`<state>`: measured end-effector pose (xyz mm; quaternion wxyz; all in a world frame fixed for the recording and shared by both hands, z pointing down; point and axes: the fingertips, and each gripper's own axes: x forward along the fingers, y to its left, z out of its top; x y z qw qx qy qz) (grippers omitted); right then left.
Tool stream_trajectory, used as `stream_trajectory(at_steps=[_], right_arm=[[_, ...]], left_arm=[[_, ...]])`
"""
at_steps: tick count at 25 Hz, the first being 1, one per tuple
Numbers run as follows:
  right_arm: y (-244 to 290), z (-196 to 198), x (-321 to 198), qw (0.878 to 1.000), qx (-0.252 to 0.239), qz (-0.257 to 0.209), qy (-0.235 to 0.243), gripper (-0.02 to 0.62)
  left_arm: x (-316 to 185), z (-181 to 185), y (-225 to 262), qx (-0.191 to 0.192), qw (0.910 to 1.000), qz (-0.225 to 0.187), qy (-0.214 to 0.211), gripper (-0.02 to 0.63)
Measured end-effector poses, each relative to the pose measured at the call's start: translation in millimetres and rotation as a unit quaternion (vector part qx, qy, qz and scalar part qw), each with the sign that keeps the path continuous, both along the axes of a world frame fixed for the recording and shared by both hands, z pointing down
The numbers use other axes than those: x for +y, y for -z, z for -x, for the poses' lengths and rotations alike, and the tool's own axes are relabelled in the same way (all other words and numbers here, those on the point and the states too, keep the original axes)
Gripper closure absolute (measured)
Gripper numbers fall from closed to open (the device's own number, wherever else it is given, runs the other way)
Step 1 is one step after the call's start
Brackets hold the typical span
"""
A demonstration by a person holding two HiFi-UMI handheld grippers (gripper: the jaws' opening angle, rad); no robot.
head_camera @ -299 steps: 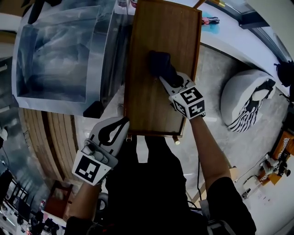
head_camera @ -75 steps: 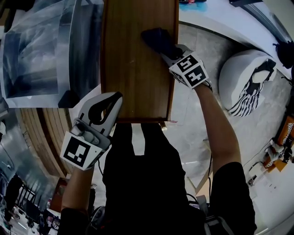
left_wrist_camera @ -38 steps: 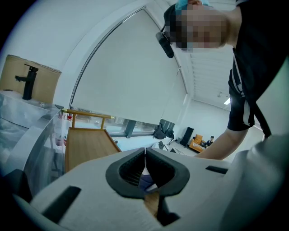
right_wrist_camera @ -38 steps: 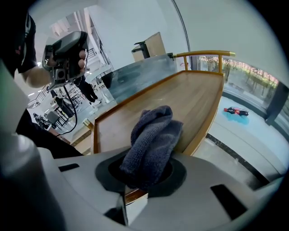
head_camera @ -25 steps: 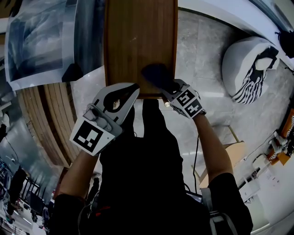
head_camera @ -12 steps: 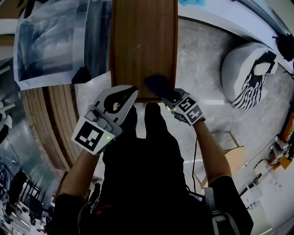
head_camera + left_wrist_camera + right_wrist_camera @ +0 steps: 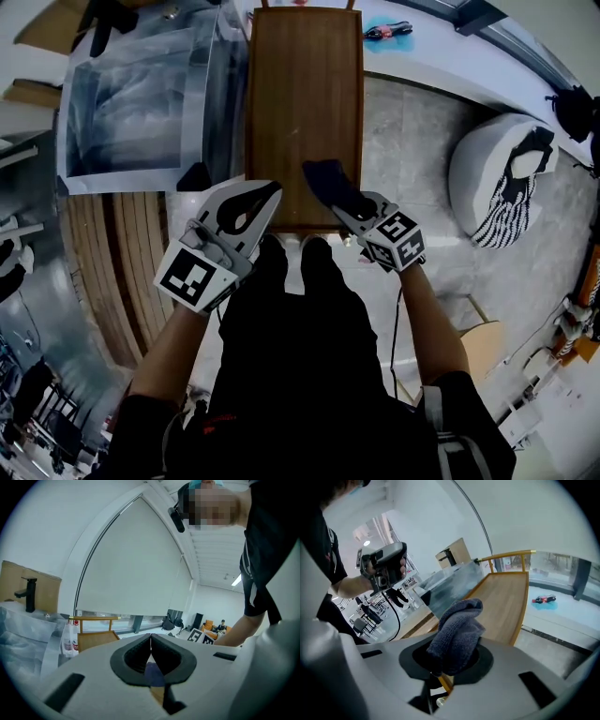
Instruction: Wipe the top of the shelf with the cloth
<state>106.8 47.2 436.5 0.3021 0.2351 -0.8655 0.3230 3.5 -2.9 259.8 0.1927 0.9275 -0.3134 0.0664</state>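
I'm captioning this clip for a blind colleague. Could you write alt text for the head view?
Seen from above, the right claw grips a dark cloth at the near end of a long wooden shelf top. The left claw, shut and empty, hovers by the shelf's near left corner, above the person's dark clothing.

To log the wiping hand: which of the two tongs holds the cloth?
The right tongs, shut on the dark cloth over the shelf; the left tongs are shut, empty.
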Motion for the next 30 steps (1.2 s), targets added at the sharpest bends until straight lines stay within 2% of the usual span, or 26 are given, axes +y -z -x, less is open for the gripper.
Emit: stream_trajectory(at_steps=[8, 16, 30], right_arm=[[77.6, 13.3, -33.7, 0.997, -0.044, -0.050, -0.026, 0.535], [136.1, 26.6, -52.4, 0.993, -0.066, -0.090, -0.030, 0.535], [236.2, 24.7, -76.7, 0.976, -0.120, -0.177, -0.049, 0.535]], left_arm=[[-18.1, 17.8, 48.6, -0.001, 0.9990, -0.045, 0.010, 0.586], [-25.1, 24.2, 79.3, 0.004, 0.9976, -0.068, 0.011, 0.586], [-31.4, 12.4, 137.2, 0.015, 0.9929, -0.117, 0.009, 0.586]])
